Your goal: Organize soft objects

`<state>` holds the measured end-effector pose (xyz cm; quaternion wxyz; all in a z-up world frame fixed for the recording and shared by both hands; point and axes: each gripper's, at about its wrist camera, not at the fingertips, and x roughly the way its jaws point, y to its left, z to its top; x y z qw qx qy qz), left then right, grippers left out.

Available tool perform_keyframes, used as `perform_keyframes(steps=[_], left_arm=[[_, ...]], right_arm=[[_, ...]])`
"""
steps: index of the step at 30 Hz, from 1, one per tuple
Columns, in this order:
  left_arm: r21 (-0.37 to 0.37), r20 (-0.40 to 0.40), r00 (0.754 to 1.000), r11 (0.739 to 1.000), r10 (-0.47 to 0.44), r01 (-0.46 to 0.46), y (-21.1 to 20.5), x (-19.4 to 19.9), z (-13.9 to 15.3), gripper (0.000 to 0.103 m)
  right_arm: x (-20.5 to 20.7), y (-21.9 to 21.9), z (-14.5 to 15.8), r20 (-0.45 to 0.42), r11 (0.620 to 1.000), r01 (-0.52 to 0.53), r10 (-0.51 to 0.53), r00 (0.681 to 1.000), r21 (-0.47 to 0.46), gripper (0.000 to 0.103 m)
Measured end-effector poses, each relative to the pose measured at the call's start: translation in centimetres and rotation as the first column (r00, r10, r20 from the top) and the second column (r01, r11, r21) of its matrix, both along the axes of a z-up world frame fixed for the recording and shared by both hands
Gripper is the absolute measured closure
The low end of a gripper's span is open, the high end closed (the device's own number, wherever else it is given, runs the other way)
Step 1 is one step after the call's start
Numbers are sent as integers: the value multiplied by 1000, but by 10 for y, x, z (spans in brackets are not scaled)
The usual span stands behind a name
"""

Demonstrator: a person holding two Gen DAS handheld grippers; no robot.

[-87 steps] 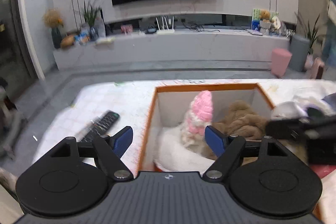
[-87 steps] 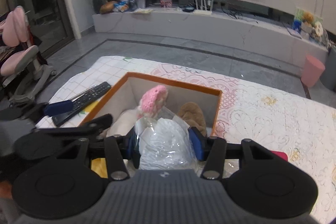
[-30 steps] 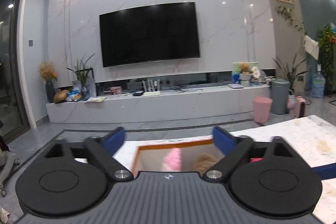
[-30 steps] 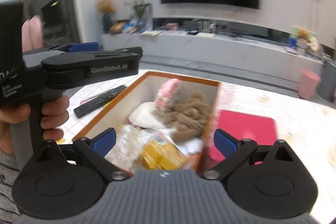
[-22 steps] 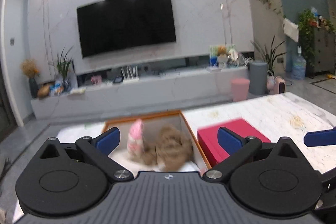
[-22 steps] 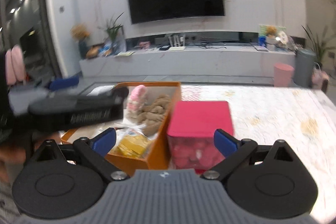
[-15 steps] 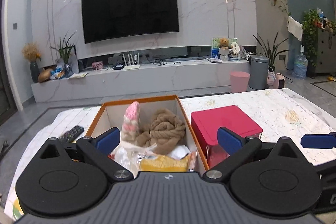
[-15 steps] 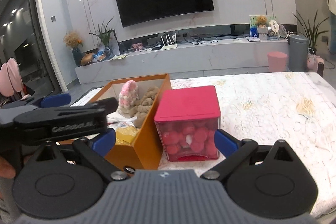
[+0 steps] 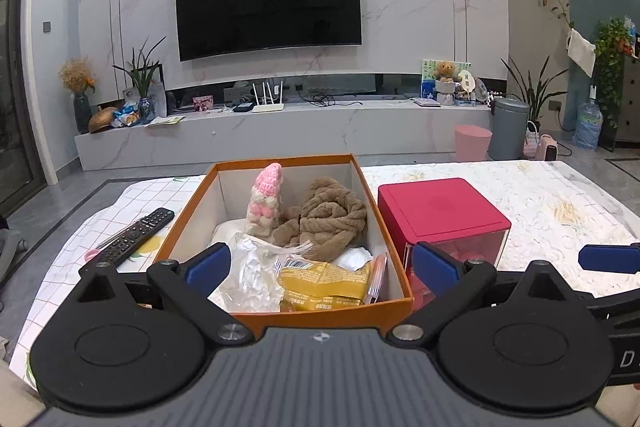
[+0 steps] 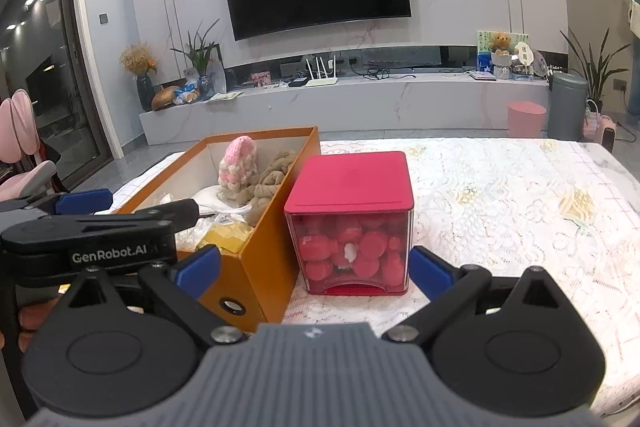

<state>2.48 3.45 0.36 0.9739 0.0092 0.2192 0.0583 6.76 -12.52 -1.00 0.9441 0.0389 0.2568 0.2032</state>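
Two handheld grippers are held low at the near edge of a table covered with a white lace cloth (image 10: 500, 195). The left gripper (image 9: 320, 263) has its blue-tipped jaws spread wide and holds nothing; the right gripper (image 10: 314, 265) is likewise wide open and empty. In front of the left gripper stands an open orange cardboard box with white inner walls (image 9: 256, 321). Inside it, at the back, are a pink and cream crocheted piece standing upright (image 9: 265, 201) and a bundled brown knitted cloth (image 9: 330, 219), touching each other. Nearer the front lie a crumpled clear plastic bag (image 9: 252, 267), a yellow snack packet (image 9: 322, 287) and something soft and white beneath them. Just beside the box, to its right, sits a clear plastic cube with a red lid, filled with red round pieces (image 10: 352, 223). A black remote control (image 9: 134, 237) lies on the cloth left of the box. No soft item is visible loose on the table, so the sorting looks finished or nearly so, though the near table edge is hidden behind the grippers.
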Motion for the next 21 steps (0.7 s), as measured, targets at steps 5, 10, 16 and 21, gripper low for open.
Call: perform_keyframes(steps=[5,10,16,21], left_arm=[[13,-2,1000,1000,-14,14,-3,-1,-2,0],[36,-31,998,998,-49,50,-8,0,-7,0],[41,-28,999,998,-46,47,-13,-2,-8,0],[48,-33,999,998,-38,39,-14,-1,-8,0]], right_arm=[[0,-1,-1,-6,1000,3,-3,1000,-3,5],[2,-5,0,-15,1000,28,-28,1000,2,5],[3,-10,-2,-26,999,34,-34,999,30,5],[3,-9,-3,-29,1000,27,-27,999,14,5]])
